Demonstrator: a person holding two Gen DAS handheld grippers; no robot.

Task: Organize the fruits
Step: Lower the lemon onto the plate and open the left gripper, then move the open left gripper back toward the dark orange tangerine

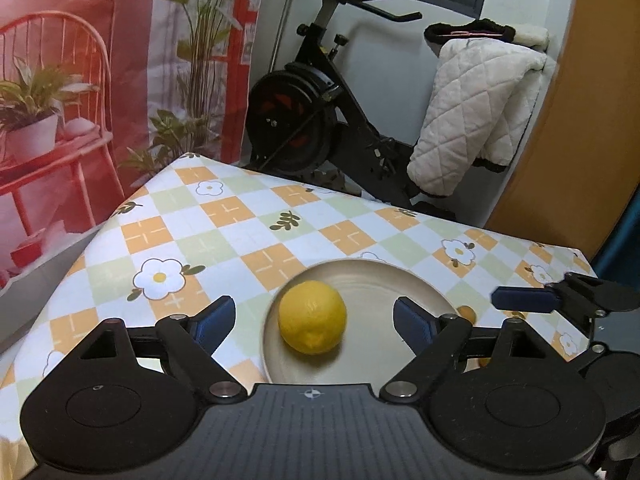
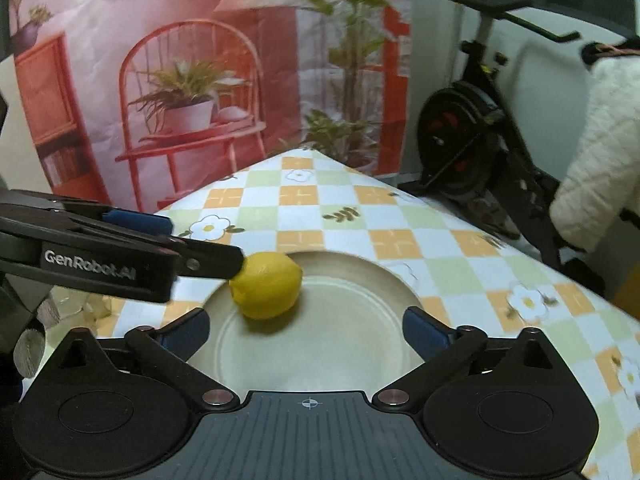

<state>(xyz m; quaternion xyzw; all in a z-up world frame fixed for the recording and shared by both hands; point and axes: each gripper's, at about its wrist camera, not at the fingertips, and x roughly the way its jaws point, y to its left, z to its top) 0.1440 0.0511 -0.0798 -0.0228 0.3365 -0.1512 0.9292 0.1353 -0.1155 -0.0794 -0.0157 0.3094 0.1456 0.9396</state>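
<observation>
A yellow lemon (image 1: 312, 318) lies on the left part of a beige plate (image 1: 372, 276) on the checked, flowered tablecloth. My left gripper (image 1: 314, 314) is open, its blue pads standing clear on either side of the lemon without touching it. In the right wrist view the lemon (image 2: 266, 284) sits at the plate's (image 2: 360, 268) far left. One of the left gripper's fingers (image 2: 208, 258) reaches in from the left, its tip right at the fruit. My right gripper (image 2: 306, 330) is open over the bare plate with nothing between its pads. One of its fingers (image 1: 520, 298) shows at the right.
The table (image 1: 224, 216) ends in a far corner and drops off at left and right. Behind it stand a black exercise bike (image 1: 312, 120) with a white quilted jacket (image 1: 476, 116) hung over it, and a red printed backdrop (image 1: 80, 80).
</observation>
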